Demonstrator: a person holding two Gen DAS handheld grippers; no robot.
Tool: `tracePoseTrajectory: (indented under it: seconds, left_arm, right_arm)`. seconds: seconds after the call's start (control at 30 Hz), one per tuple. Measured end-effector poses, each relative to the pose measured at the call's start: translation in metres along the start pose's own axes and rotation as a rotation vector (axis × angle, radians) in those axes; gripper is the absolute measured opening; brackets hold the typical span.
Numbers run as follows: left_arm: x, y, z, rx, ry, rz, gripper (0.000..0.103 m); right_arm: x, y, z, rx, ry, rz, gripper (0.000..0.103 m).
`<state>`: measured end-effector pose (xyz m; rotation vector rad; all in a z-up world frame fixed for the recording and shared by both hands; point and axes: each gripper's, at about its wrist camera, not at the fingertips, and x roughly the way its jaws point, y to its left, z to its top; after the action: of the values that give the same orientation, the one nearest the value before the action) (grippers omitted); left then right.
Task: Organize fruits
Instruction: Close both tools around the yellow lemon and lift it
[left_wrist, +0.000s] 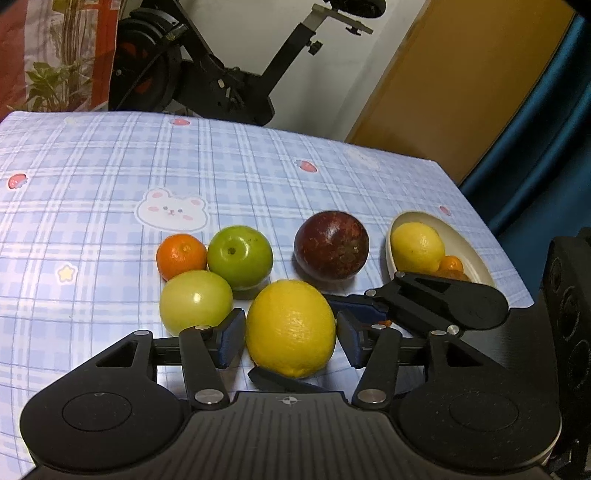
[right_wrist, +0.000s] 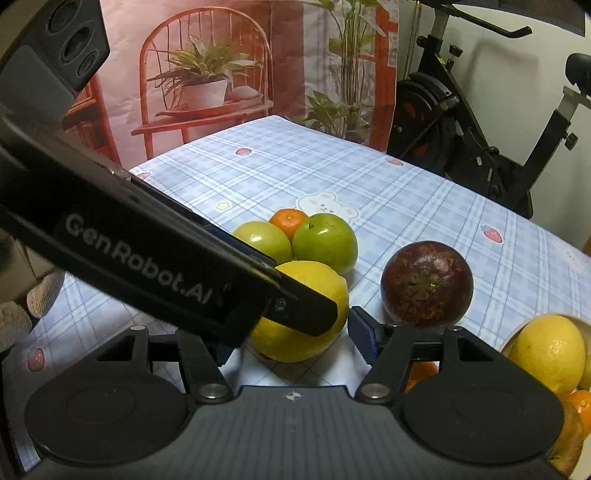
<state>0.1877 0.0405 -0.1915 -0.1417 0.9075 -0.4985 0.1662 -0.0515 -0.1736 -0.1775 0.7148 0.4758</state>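
The left tongs (left_wrist: 291, 338) are set around the near lemon (left_wrist: 291, 328), which rests on the surface (left_wrist: 110, 155); the blue pads (left_wrist: 231, 338) stand apart, just beside the fruit's flanks, and pressure on it cannot be confirmed. The right tongs (right_wrist: 295, 338) are positioned at the same lemon (right_wrist: 303, 314), their pads apart and not gripping it, with the left tool's black body crossing in front of them. Just behind the lemon, a pale green fruit (left_wrist: 195, 301), a darker green fruit (left_wrist: 240, 256) and a small orange (left_wrist: 181, 255) are clustered, touching one another. A dark purple mangosteen (left_wrist: 331, 245) is placed to their right, apart. At the surface's right edge, a white bowl (left_wrist: 476, 258) is seen containing a second lemon (left_wrist: 417, 247) and small oranges (left_wrist: 451, 265).
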Motion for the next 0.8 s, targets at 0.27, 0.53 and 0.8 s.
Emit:
tracePoseTrajectory:
  seconds: [0.27, 0.53, 0.8]
  left_arm:
    - [-0.004, -0.016, -0.009, 0.052, 0.01, 0.004, 0.057]
    - [-0.018, -0.052, -0.004, 0.107, -0.035, 0.011, 0.057]
    - [-0.039, -0.099, 0.029, 0.184, -0.135, 0.003, 0.057]
  right_arm:
    - [-0.01, 0.003, -0.007, 0.03, -0.001, 0.001, 0.063]
    - [-0.043, -0.002, -0.018, 0.083, -0.059, -0.009, 0.063]
    - [-0.091, -0.025, 0.0, 0.109, -0.176, -0.052, 0.063]
